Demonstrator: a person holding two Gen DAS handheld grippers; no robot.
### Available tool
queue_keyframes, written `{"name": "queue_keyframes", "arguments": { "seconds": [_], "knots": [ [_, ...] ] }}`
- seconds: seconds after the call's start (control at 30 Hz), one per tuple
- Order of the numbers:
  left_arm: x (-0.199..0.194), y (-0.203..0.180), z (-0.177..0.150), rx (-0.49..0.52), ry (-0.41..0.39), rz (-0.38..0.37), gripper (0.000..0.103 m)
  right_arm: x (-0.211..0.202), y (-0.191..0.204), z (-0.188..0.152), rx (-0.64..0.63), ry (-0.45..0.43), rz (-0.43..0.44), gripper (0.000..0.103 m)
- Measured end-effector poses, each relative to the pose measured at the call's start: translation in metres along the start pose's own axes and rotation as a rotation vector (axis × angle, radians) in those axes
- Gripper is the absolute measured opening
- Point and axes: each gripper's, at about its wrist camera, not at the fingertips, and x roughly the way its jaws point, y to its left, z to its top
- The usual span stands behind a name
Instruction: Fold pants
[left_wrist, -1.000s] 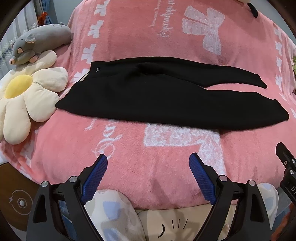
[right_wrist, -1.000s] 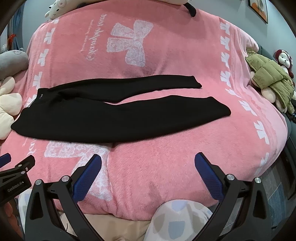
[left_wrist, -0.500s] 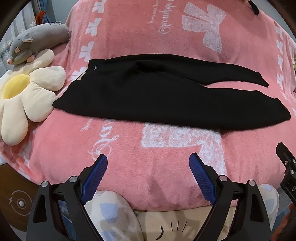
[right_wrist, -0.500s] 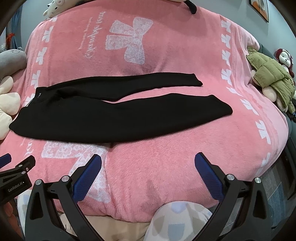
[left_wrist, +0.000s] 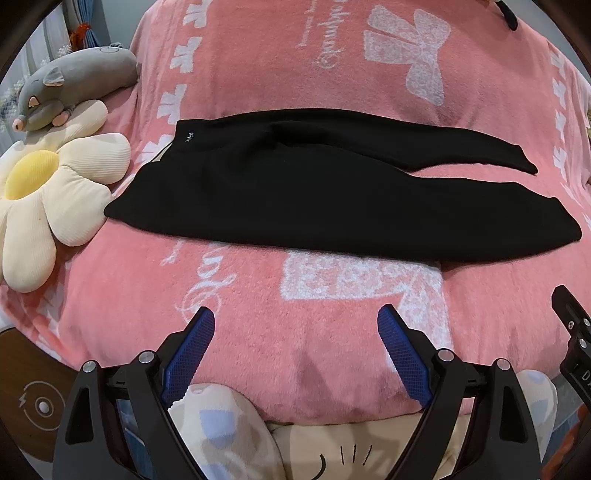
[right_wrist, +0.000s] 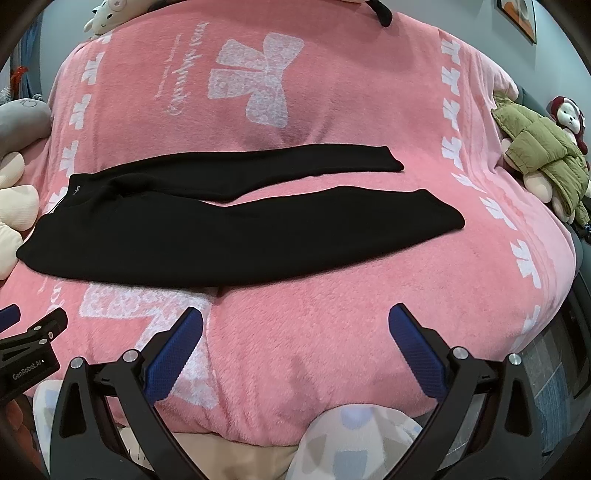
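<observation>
- The black pants (left_wrist: 314, 199) lie flat, unfolded across the pink blanket (left_wrist: 295, 332), waistband left, looming slightly larger than a second ago.
- Left gripper (left_wrist: 295, 325) and right gripper (right_wrist: 295, 325) have crept closer, both spread apart, empty; folding hasn't begun.

At the left edge of your right wrist view, the flower cushion (right_wrist: 13, 221) and the grey plush (right_wrist: 22, 116) are both cut off, showing only petals and a rounded back. At the top edge, a white plush (right_wrist: 110, 11) and a black object (right_wrist: 382, 9) are cropped too far to identify. The small label on the pants (left_wrist: 189, 137) waistband is too tiny to read. At the right edge of your left wrist view, the right gripper (left_wrist: 574, 343) shows only as a black sliver, so you cannot judge its fingers there. The round marked disc (left_wrist: 38, 406) at lower left is perhaps a charger.
</observation>
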Motion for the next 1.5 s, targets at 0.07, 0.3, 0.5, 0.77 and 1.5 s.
{"name": "queue_keyframes", "arguments": {
  "seconds": [0.07,0.3,0.5,0.77,1.5],
  "knots": [
    [0.001,0.0,0.001,0.004,0.0,0.0,0.088,0.001,-0.001,0.001,0.0,0.001,-0.001,0.098],
    [0.005,-0.004,0.004,0.005,0.005,-0.005,0.088,0.004,-0.002,0.002,0.002,0.006,-0.001,0.098],
    [0.009,-0.004,0.004,0.006,0.015,-0.008,0.088,0.008,-0.005,0.002,0.005,0.011,0.0,0.098],
    [0.033,0.016,0.021,-0.014,0.048,-0.097,0.088,0.049,-0.066,0.063,0.044,-0.051,0.085,0.098],
    [0.193,0.186,0.282,-0.158,-0.142,-0.027,0.088,0.408,-0.208,0.299,0.111,0.205,0.162,0.071]
  ]
}}
